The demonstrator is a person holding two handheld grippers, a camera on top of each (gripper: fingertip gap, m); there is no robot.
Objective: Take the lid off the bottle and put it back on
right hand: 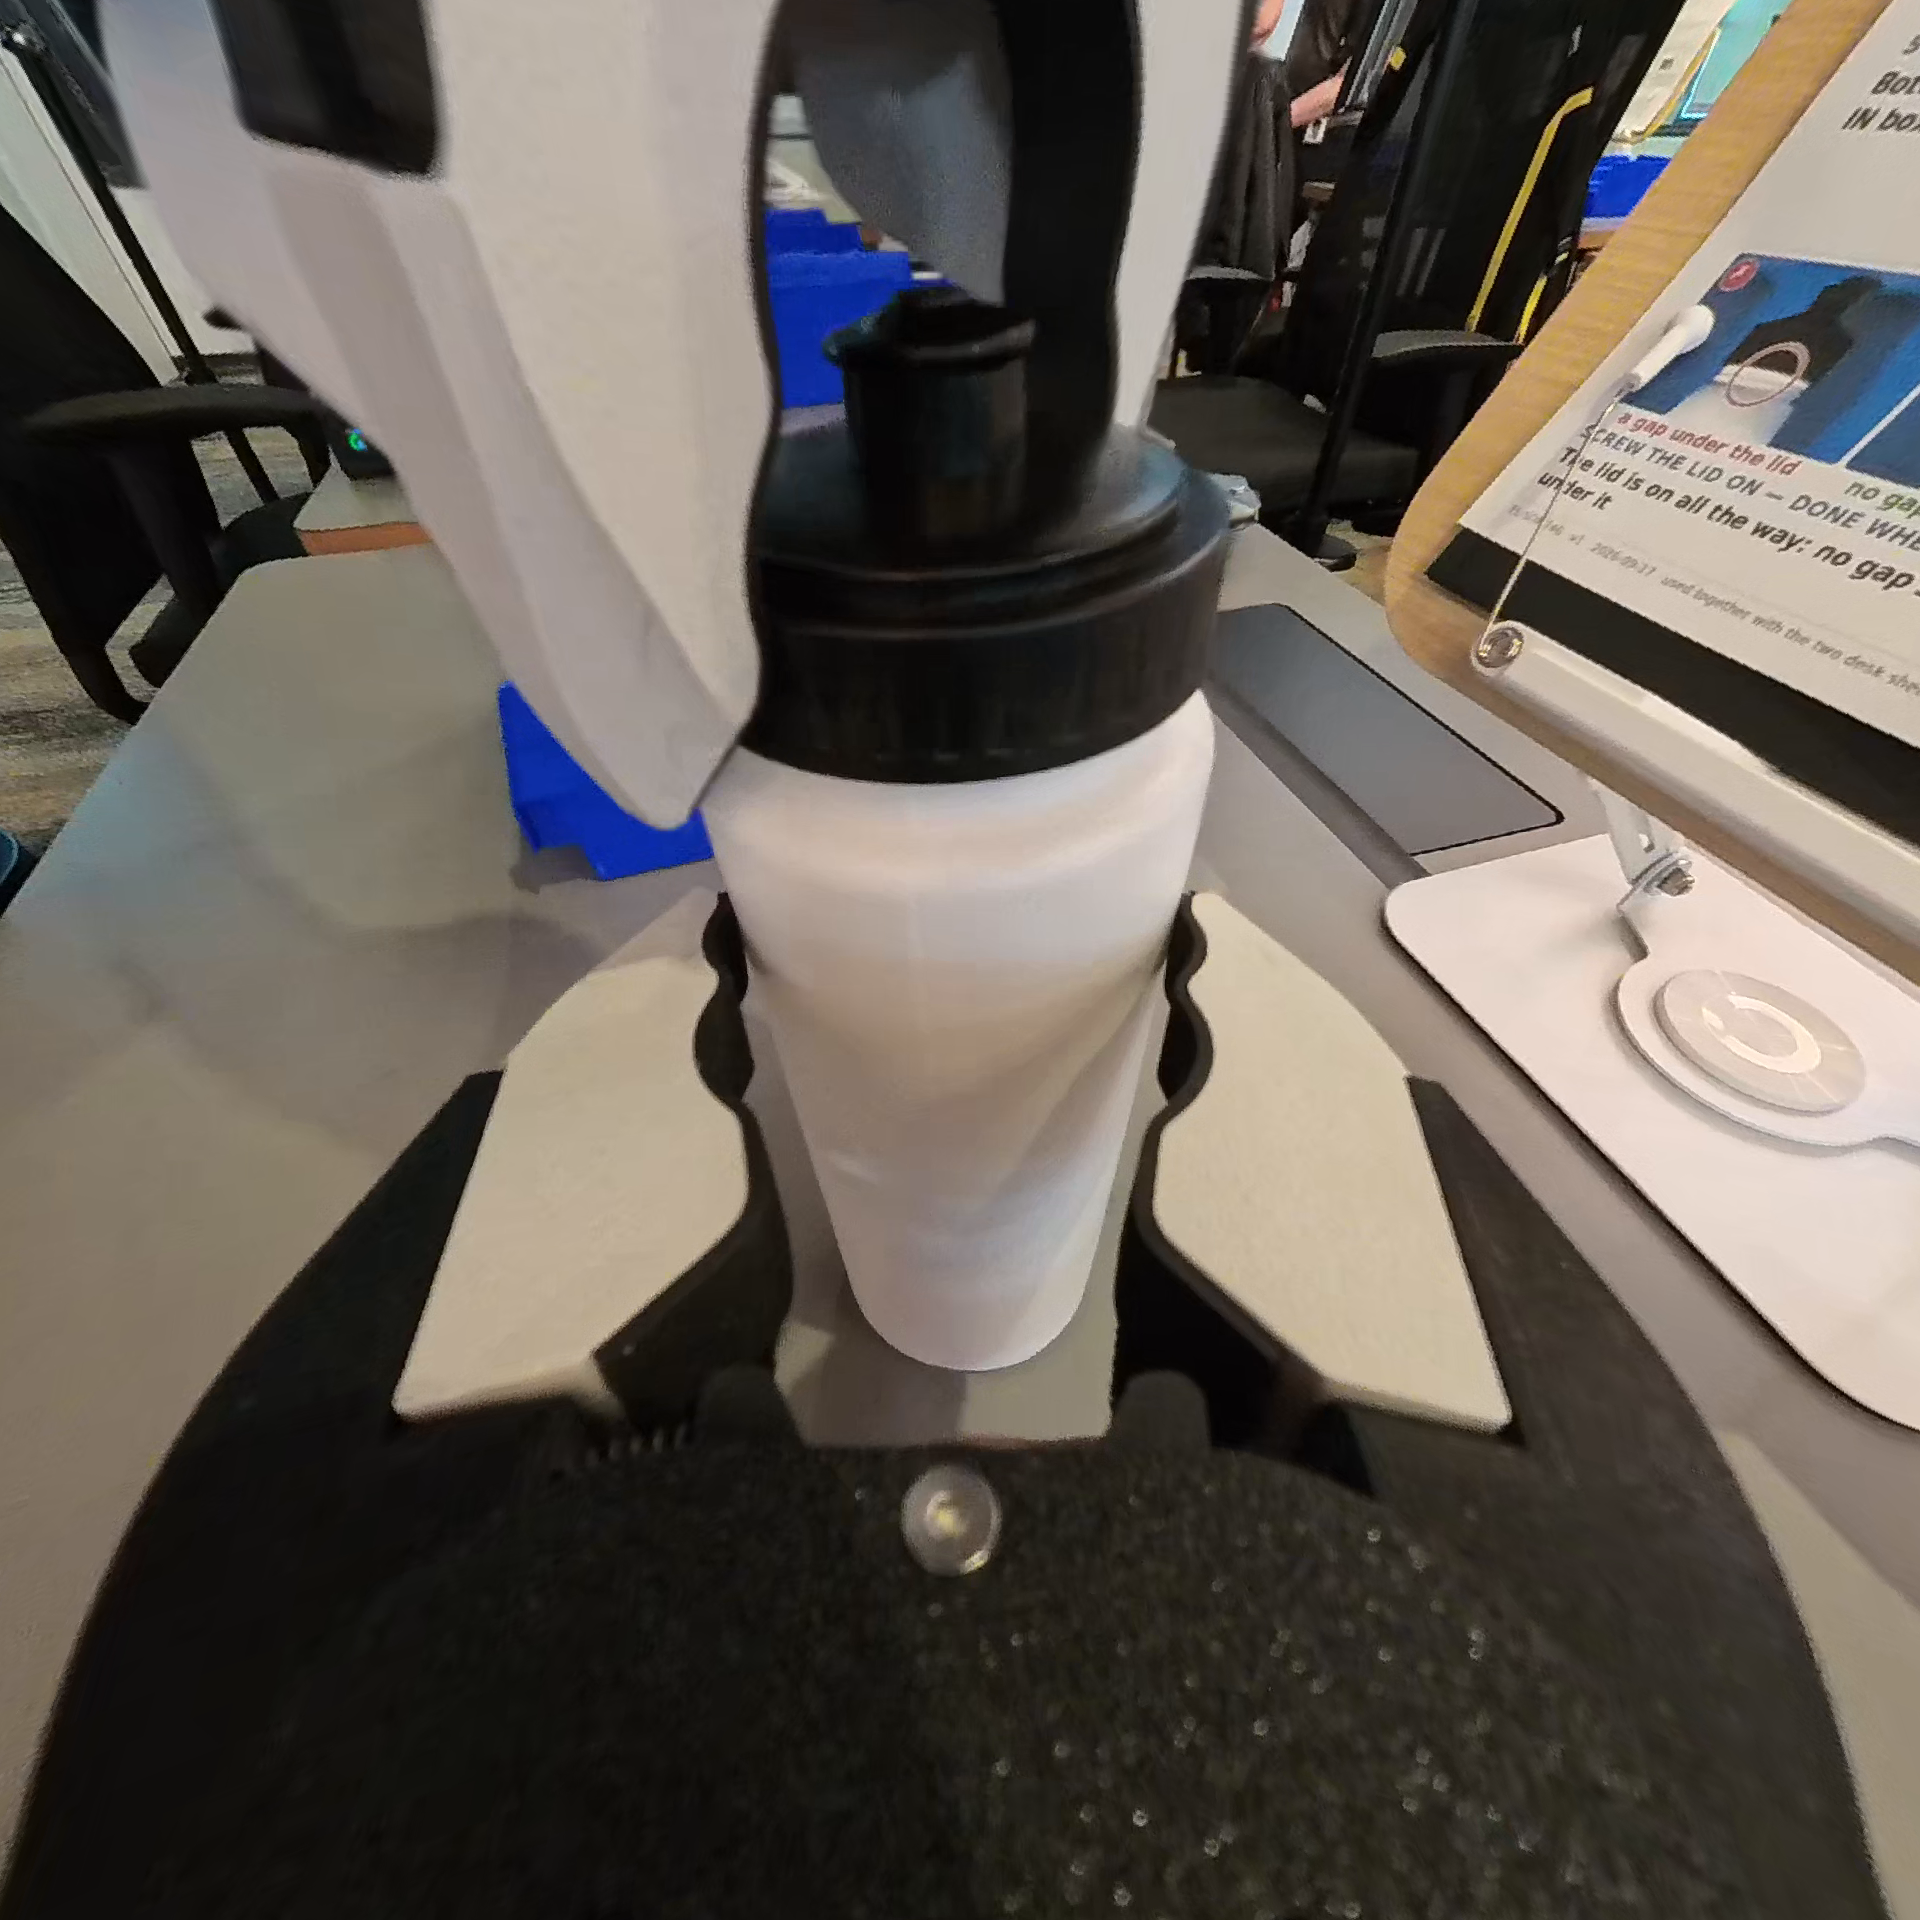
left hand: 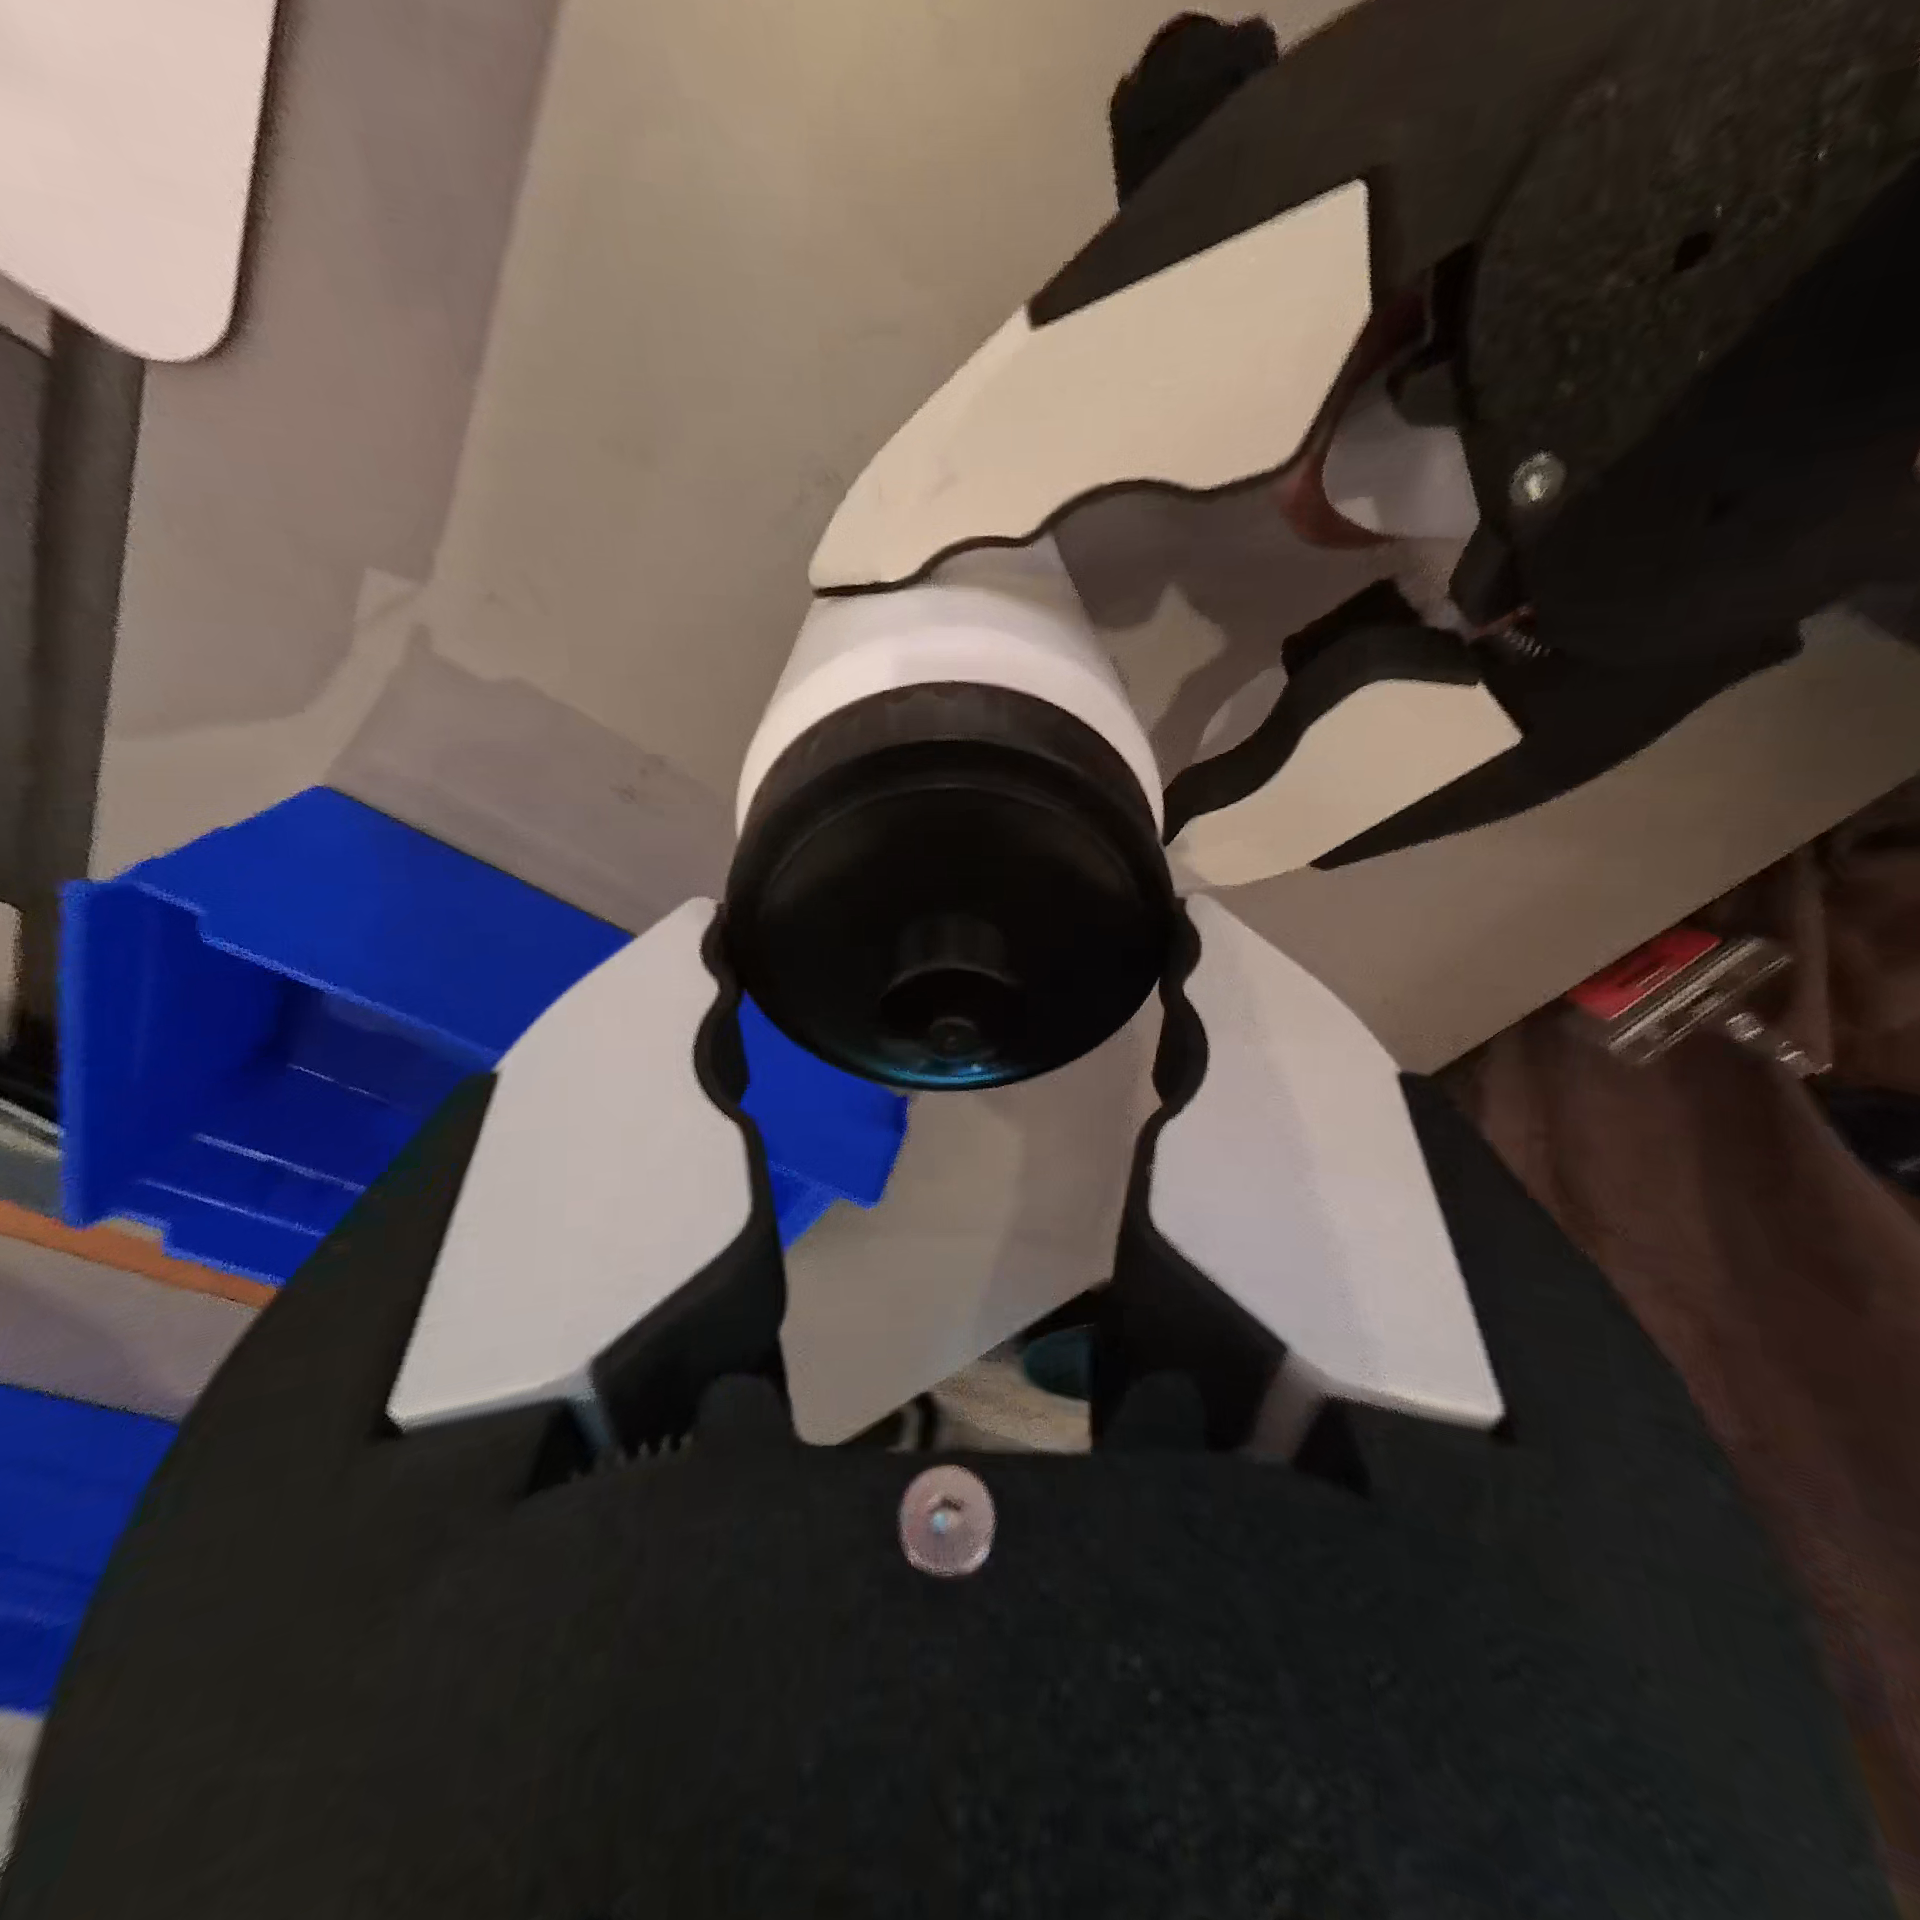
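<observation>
Right wrist view: bottle tool-clamped, mid-table.

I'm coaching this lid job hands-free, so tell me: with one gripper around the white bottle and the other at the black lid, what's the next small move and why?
Probably twist the lid with the left gripper. Its fingers sit on opposite sides of the lid's rim, the lid sits down on the bottle, and the right gripper clamps the bottle's body to hold it steady.

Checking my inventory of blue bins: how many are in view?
2, perhaps more hidden. One blue bin sits on the table left of the bottle; another blue bin lies farther back, behind the lid.
</observation>
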